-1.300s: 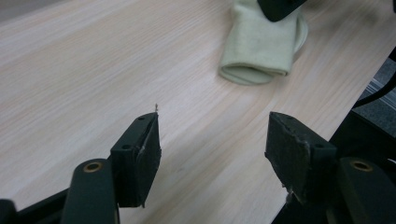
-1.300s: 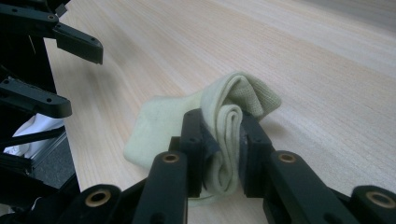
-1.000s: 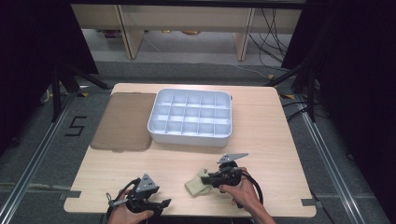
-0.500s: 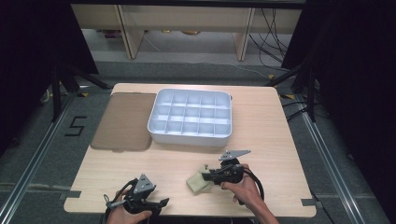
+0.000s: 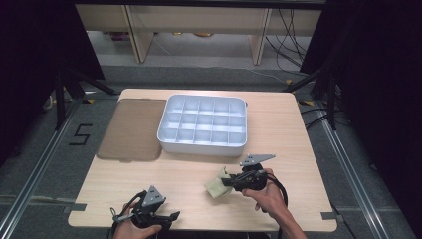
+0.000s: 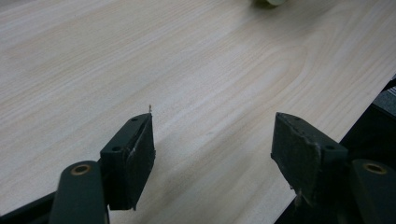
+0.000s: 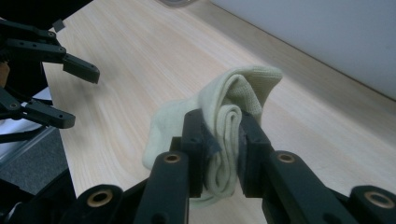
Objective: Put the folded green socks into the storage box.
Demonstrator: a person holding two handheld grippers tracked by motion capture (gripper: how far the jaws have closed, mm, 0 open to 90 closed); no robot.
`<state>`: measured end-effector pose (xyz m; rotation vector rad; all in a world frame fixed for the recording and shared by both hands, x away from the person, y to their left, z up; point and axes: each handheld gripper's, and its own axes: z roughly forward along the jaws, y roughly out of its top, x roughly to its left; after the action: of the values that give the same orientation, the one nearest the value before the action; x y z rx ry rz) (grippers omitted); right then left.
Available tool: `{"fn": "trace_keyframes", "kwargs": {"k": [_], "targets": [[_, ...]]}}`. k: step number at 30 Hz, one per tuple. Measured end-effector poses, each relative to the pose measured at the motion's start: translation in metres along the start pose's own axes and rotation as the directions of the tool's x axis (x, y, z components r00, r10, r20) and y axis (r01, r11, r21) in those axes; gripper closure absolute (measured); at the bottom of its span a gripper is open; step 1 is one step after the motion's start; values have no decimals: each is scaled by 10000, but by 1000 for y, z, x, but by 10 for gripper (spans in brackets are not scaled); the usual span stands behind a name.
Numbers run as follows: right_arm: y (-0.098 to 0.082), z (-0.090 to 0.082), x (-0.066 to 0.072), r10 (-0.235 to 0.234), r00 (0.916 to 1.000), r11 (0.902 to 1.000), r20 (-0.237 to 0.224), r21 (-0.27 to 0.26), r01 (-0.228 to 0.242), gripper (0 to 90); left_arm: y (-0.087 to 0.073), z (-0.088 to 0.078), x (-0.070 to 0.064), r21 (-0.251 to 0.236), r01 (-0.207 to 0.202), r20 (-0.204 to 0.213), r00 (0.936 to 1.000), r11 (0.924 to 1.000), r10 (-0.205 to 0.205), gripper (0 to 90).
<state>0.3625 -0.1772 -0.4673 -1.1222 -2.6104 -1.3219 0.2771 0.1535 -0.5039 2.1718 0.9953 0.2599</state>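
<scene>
A pale yellow-green folded cloth (image 5: pixel 214 187) hangs just above the wooden table (image 5: pixel 298 139) at the front right. My right gripper (image 5: pixel 226 181) is shut on it; in the right gripper view the jaws (image 7: pixel 222 126) pinch the cloth's (image 7: pixel 233 88) folded layers. My left gripper (image 5: pixel 168 217) lies at the table's front left edge, open. Its jaws have just been opening, and in the left gripper view there is only bare wood between them (image 6: pixel 212 135). The cloth's edge (image 6: pixel 271 2) shows at the top of that view. The open left gripper (image 7: pixel 84 95) also appears at the left of the right gripper view.
A white tray (image 5: pixel 201 144) divided into several empty compartments stands at the table's middle back. A flat brown mat (image 5: pixel 132 129) lies to its left. The table's front edge runs just under both hands.
My right gripper has risen a little with the cloth in it. The left hand has stayed where it was.
</scene>
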Motion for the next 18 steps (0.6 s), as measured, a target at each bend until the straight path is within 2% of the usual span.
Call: {"fn": "trace_keyframes", "kwargs": {"k": [1,2,3,4,5,6,7,9,10,12,13,14,16,17,18], "targets": [[4,-3,-2,-110,9999,9999,114,54,109,765,0,0,0,-46,15,-27,10000,10000,-15,296],[5,-4,-1,81,10000,10000,-11,38,-80,764,0,0,0,-70,114,-122,9999,9999,-115,296],[5,-4,-1,81,10000,10000,-11,38,-80,764,0,0,0,-70,114,-122,9999,9999,-115,296],[7,-7,-3,-108,9999,9999,39,21,108,765,0,1,0,-100,226,-169,9996,9997,-227,296],[13,-13,-4,-352,9989,9994,302,-26,353,764,0,1,-1,-108,271,10,9996,9996,-271,296],[13,-13,-4,-352,9989,9994,302,-26,353,764,0,1,-1,-108,271,10,9996,9996,-271,296],[15,-14,-3,-312,9990,9995,312,-44,313,765,0,0,0,-15,-30,-1,10000,10000,30,296],[20,-20,-2,-273,9988,9996,395,-94,277,765,0,0,0,-31,7,10,10000,10000,-7,296],[22,-22,-4,-427,9982,9990,431,-141,433,765,0,-1,0,4,-30,23,10000,10000,30,296],[27,-29,-5,-384,9978,9991,544,-182,394,765,0,0,-1,-129,140,-94,9999,9998,-142,296],[32,-34,-8,-516,9961,9981,721,-311,539,765,0,-1,0,-14,-47,-3,10000,10000,47,296],[32,-34,-8,-516,9961,9981,721,-311,539,765,0,-1,0,-14,-47,-3,10000,10000,47,296],[37,-40,-9,-363,9964,9990,764,-230,381,765,0,1,0,-81,156,-162,9997,9998,-157,296],[42,-46,-10,-530,9932,9985,1032,-68,539,765,0,1,-1,-75,166,-179,9997,9998,-167,296],[44,-47,-13,-766,9906,9968,1132,-162,789,765,0,1,-1,-82,159,-185,9997,9998,-160,296]]}}
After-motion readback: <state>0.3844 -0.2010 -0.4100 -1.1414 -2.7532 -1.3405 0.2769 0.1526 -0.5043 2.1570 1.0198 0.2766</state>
